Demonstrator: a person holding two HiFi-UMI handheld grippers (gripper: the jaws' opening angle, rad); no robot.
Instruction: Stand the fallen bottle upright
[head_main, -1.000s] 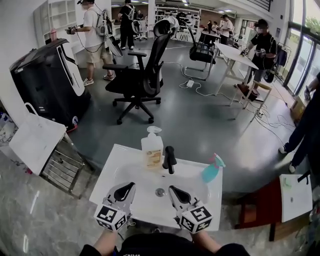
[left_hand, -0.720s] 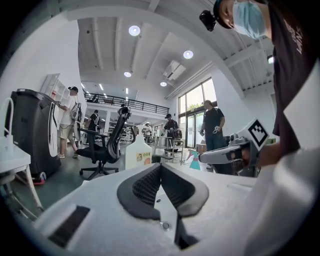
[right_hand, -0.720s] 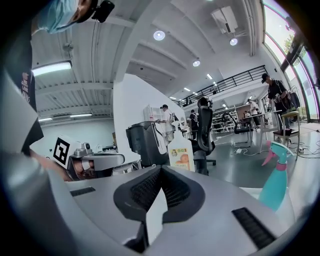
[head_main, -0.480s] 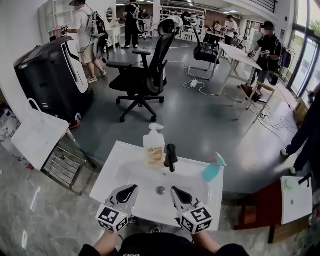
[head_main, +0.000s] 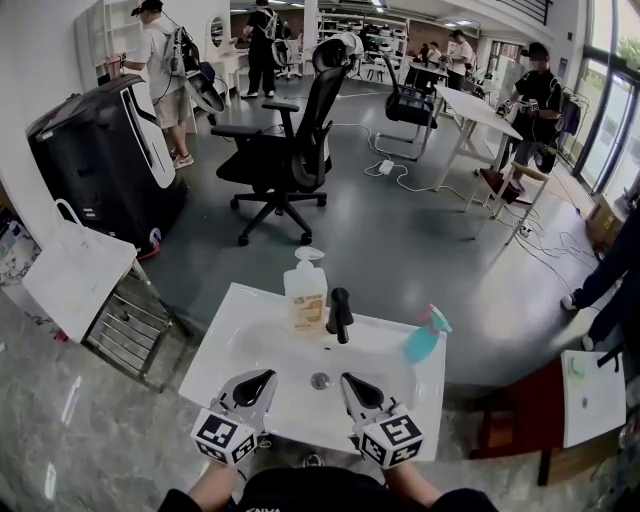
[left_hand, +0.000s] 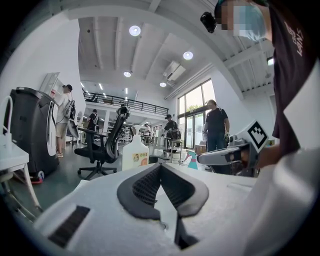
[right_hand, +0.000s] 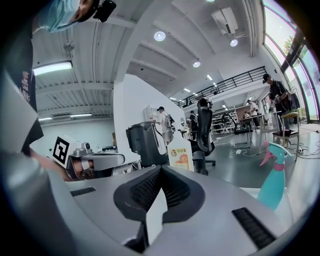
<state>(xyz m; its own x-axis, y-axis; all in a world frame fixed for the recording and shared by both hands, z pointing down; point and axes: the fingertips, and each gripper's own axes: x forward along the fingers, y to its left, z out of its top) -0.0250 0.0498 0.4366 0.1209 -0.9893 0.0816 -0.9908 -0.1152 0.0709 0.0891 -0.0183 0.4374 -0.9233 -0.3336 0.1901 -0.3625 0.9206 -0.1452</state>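
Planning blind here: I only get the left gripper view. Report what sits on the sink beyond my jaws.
Observer: Head view shows a black faucet just right of the pump bottle, at the back of the sink.
Operator: Give me the spray bottle's pose.
Observer: In the right gripper view the teal spray bottle looks upright, at the sink's far right.
Operator: Check the right gripper.
Observer: The right gripper has its jaws together, nothing between them.

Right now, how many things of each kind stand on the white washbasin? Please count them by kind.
Pump bottle: 1
Spray bottle: 1
Black faucet: 1
Total: 3
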